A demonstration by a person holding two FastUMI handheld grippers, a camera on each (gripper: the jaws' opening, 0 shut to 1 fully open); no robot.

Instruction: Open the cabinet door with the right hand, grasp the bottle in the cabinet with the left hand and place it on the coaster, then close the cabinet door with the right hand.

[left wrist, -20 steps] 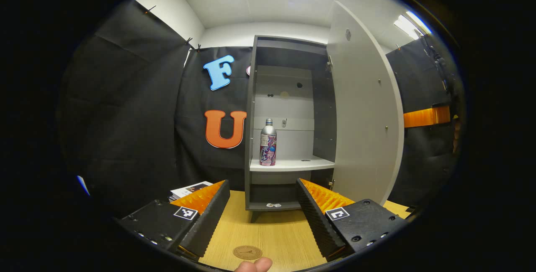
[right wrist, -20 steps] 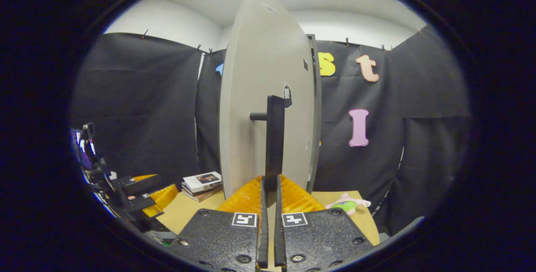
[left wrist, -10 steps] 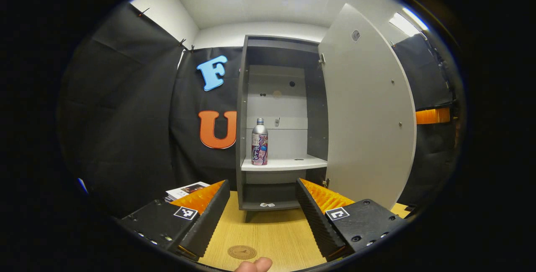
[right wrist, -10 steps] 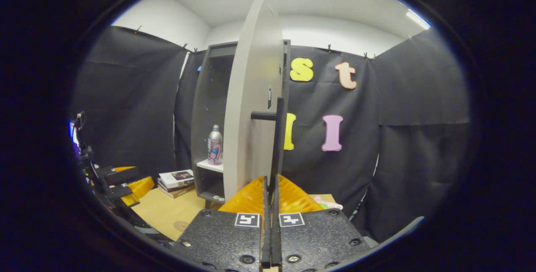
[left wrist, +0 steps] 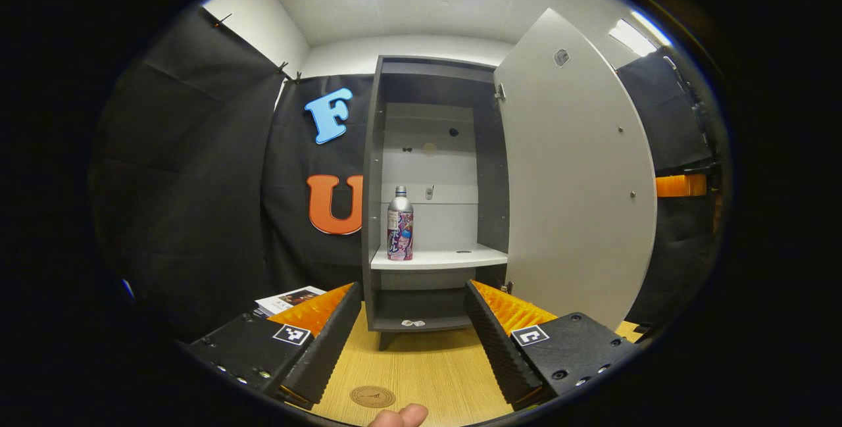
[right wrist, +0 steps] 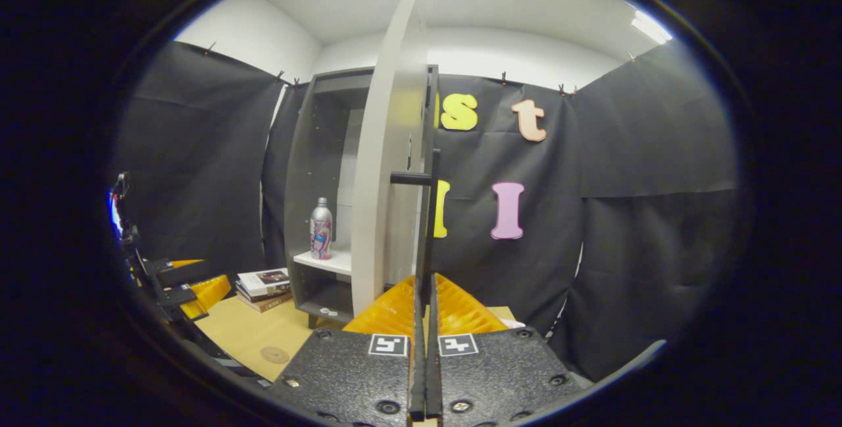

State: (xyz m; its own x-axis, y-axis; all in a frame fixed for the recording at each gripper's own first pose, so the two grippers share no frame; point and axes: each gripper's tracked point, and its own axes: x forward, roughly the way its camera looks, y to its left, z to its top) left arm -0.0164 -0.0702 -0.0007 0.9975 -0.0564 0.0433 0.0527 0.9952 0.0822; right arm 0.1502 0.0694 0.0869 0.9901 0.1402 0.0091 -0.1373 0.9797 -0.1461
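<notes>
The grey cabinet [left wrist: 371, 170] stands open on the wooden table. A silver bottle [left wrist: 400, 224] with a pink and purple label stands upright at the left of the cabinet's white shelf [left wrist: 454, 258]. My left gripper [left wrist: 413, 287] is open, low over the table in front of the cabinet and well short of the bottle. A round brown coaster [left wrist: 372, 396] lies on the table between its fingers, near the front. In the right gripper view, my right gripper [right wrist: 426, 279] is shut on the black bar handle [right wrist: 429, 216] of the door [right wrist: 385, 170]. The bottle [right wrist: 320, 229] and coaster [right wrist: 274, 354] show to its left.
A small stack of books [left wrist: 289, 298] lies on the table left of the cabinet. The open door [left wrist: 579, 177] stands to the right of the shelf opening. A person's fingertip [left wrist: 398, 416] shows at the bottom edge. The left gripper [right wrist: 191, 279] sits far left.
The door has swung wider open with my right gripper on its handle, bringing the cabinet's inside and the bottle into the right gripper view. My left gripper stays open and has barely moved.
</notes>
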